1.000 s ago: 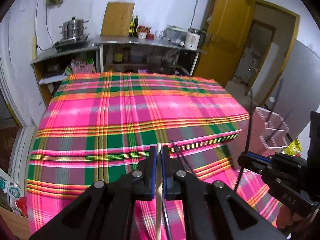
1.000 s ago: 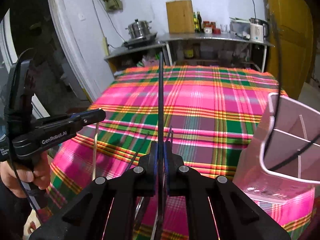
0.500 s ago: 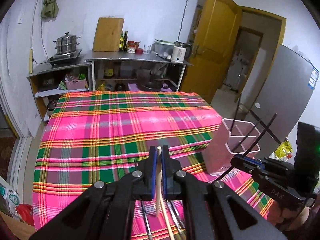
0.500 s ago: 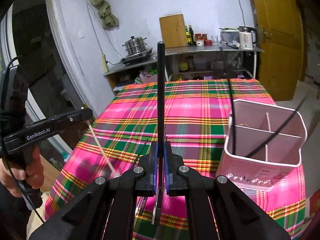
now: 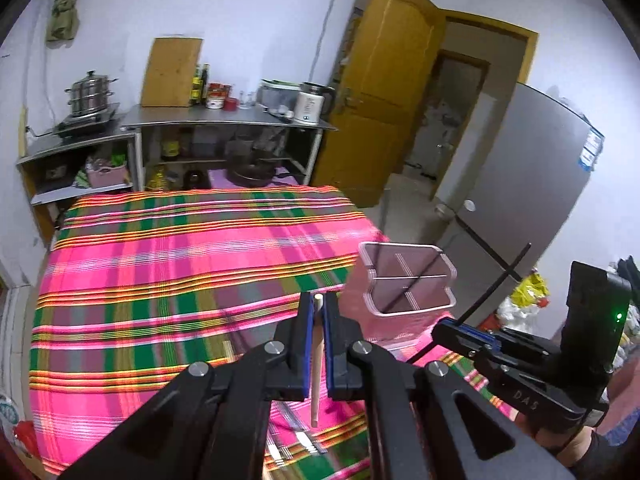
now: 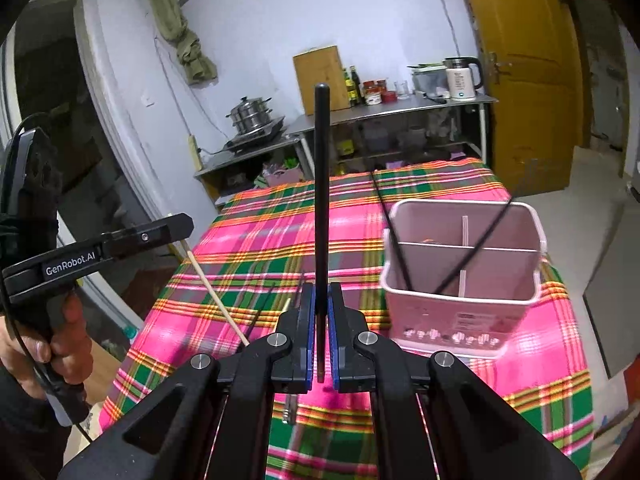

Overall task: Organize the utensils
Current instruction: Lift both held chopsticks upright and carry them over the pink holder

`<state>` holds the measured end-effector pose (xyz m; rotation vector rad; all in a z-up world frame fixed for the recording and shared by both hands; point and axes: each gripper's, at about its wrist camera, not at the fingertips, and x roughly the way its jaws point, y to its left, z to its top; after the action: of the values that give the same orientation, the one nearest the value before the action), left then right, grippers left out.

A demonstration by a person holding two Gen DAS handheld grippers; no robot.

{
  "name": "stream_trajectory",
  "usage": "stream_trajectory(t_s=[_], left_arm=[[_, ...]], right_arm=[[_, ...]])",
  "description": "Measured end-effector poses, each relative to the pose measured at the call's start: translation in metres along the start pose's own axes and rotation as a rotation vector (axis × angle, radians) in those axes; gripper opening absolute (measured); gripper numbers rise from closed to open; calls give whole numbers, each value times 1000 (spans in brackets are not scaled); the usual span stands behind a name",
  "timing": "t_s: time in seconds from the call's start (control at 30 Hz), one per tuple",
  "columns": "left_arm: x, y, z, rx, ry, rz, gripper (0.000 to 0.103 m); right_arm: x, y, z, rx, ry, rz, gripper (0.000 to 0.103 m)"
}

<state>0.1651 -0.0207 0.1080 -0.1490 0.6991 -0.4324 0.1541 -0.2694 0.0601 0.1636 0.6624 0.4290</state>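
Note:
My left gripper [image 5: 319, 308] is shut on a pale wooden chopstick [image 5: 317, 356], held above the near part of the table; it also shows in the right wrist view [image 6: 216, 296]. My right gripper [image 6: 320, 300] is shut on a black chopstick [image 6: 321, 184] that stands upright, and it also shows in the left wrist view [image 5: 492, 280]. A pink divided utensil holder [image 6: 460, 304] stands on the table's right side, with two black chopsticks [image 6: 394, 240] leaning in it. The holder also shows in the left wrist view [image 5: 408, 280]. More utensils [image 6: 289, 400] lie on the cloth below my grippers.
The table wears a pink and green plaid cloth [image 5: 168, 280]. Behind it stand metal shelves with a steamer pot [image 5: 90, 90], a wooden board [image 5: 172, 72] and a kettle [image 5: 310, 106]. A yellow door [image 5: 384, 88] and a grey fridge [image 5: 520, 184] are at the right.
Both grippers have risen and pulled back from the cloth with their chopsticks. The pink holder has come into fuller view, and the left gripper has turned toward it.

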Motion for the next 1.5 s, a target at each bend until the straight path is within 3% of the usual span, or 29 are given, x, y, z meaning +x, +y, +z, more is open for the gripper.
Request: stream_trajectory(t_s=[0.37,0.77,1.23,1.5], left_arm=[[12,-47,46,15,-48,-112,5],[34,-63,96,18,-120,-128,5],[97,-40,71,-67,-39,-122,5],[111,-37,55,-49,4,-109,5]], right_arm=[[-42,-32,25,50,-95,-66,6],[-48,-51,60,57,-173,-111,6],[1,-84,47,118,-82,-146,6],[27,-90,31,136,3,-144,6]])
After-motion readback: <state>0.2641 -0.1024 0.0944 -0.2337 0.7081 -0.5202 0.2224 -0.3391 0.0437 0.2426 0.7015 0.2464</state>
